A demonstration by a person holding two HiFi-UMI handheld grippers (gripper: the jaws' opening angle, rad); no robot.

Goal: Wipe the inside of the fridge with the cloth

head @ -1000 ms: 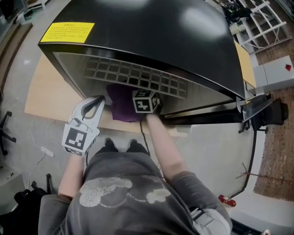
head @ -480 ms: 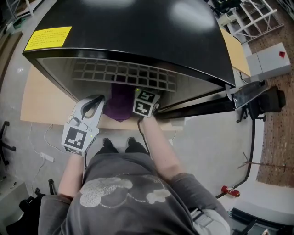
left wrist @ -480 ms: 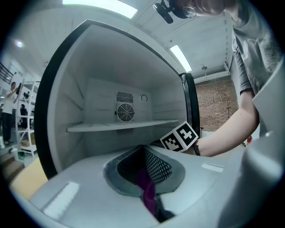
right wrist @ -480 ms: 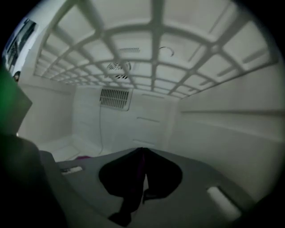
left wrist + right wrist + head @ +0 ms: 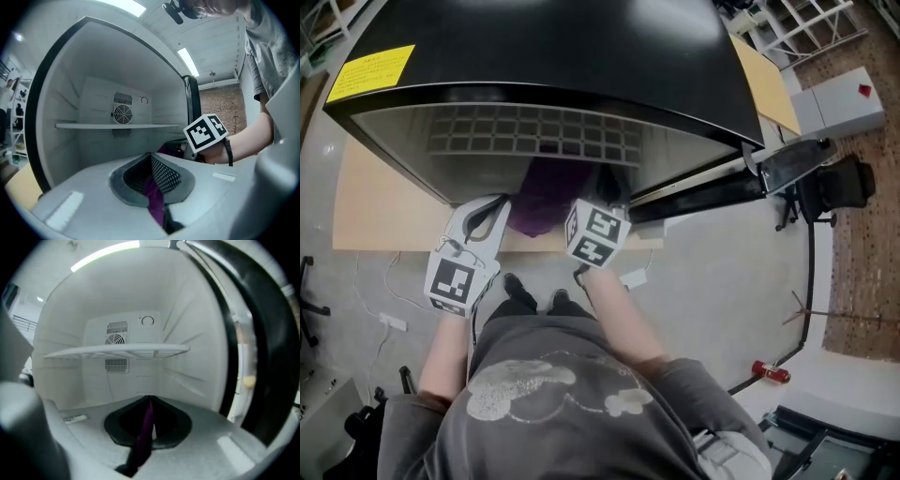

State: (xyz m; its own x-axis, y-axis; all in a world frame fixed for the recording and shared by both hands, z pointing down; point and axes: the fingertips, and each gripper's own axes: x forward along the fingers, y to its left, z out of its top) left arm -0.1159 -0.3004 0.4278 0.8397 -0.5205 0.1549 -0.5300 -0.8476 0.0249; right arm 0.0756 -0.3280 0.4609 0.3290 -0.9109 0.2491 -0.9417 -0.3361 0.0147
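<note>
The purple cloth (image 5: pixel 546 199) hangs bunched at the open front of the fridge, between your two grippers. Both are clenched on it. In the left gripper view, the left gripper (image 5: pixel 152 161) has its jaws together on a thin purple strip. The strip runs from the jaw tips down toward the camera. The right gripper view shows the right gripper (image 5: pixel 148 403) pinching a strip of the same kind. From the head view the cloth is a rumpled mass slung side to side between the two grips, with no clear long axis.

Around it stands the black-topped white-lined fridge (image 5: pixel 581 56), carrying a yellow warning label (image 5: pixel 371 73) at its left corner. The fridge sits on a pale wooden board (image 5: pixel 370 211). Its black door (image 5: pixel 787 161) swings open on your right, and a black office chair (image 5: pixel 842 183) stands just beyond the door.

From the head view the fridge roof hides the interior, apart from a white wire grid shelf (image 5: pixel 534 136) above the cloth. The gripper views open up the inside: a flat white shelf (image 5: pixel 117 351) across the back and a round fan vent (image 5: pixel 123 113) behind it. The left gripper view also catches the right gripper's square-marker cube (image 5: pixel 206 133) close beside it at the right wall.
</note>
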